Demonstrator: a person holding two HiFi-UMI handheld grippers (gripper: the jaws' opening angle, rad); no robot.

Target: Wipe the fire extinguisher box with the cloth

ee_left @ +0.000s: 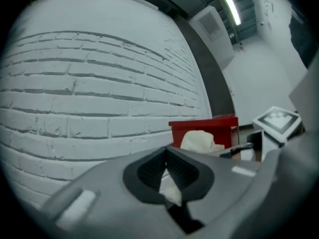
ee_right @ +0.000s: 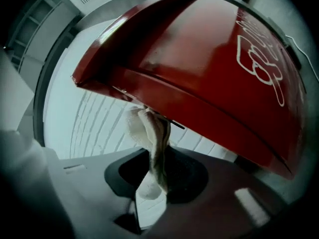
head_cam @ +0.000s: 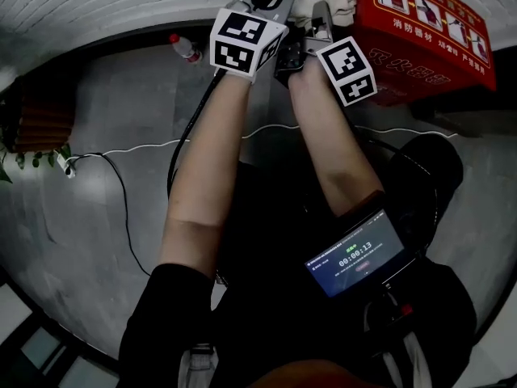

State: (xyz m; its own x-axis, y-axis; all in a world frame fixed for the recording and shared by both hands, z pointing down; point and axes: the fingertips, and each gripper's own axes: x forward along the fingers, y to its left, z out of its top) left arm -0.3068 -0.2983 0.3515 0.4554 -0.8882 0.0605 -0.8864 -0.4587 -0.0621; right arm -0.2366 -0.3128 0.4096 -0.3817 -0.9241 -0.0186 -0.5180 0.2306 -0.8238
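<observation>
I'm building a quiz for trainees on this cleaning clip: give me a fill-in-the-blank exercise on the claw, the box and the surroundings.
1. The right claw is shut on a white ____.
2. The cloth is held up at the edge of a box whose colour is ____.
3. The white wall behind the box is built of ____.
4. On the floor by the wall there is a red-capped plastic ____.

Missing words: cloth; red; bricks; bottle.
</observation>
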